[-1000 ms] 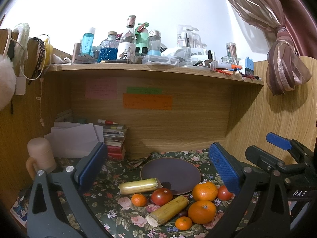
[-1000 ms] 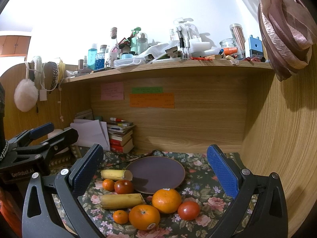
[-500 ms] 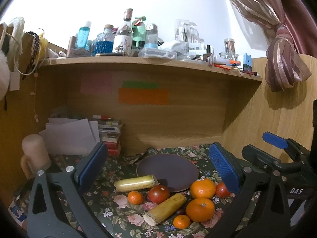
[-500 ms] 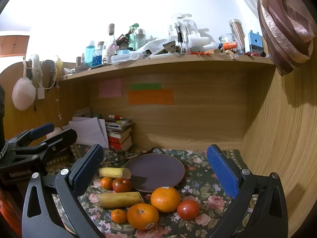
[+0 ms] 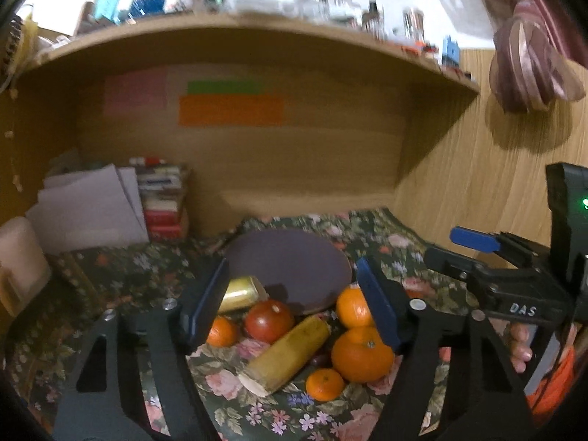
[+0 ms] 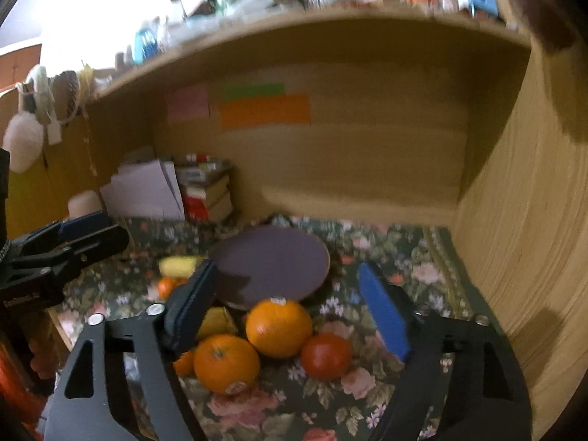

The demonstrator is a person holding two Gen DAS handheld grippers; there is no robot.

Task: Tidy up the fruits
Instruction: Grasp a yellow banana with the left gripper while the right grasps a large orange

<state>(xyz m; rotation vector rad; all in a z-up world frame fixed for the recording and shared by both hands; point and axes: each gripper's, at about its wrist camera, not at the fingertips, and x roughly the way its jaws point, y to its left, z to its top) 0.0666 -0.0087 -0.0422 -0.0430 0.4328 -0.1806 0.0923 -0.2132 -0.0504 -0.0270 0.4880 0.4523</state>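
On the floral cloth [image 5: 139,268] a pile of fruit lies before a dark round plate [image 5: 286,264]. In the left wrist view my left gripper [image 5: 290,303] hovers over a red tomato [image 5: 270,321], a long yellow piece [image 5: 286,352], a short yellow piece [image 5: 239,290] and a small mandarin [image 5: 220,330]; its jaws are closing with nothing pressed between them. The right wrist view shows my right gripper [image 6: 286,312] above two big oranges [image 6: 279,327] [image 6: 226,362] and a second tomato [image 6: 325,356], before the plate [image 6: 272,261]; its jaws are closing too, with nothing gripped.
Stacked books [image 5: 161,202] and white papers [image 5: 88,213] stand at the back left, with a pale mug [image 5: 18,257] beside them. A wooden side wall [image 6: 522,239] closes the right. A cluttered shelf [image 5: 257,29] hangs overhead. Each gripper shows at the edge of the other's view.
Both grippers have moved forward and down toward the fruit pile, tilting downward. The fingers of both stand much closer together than before. The fruit has not moved.
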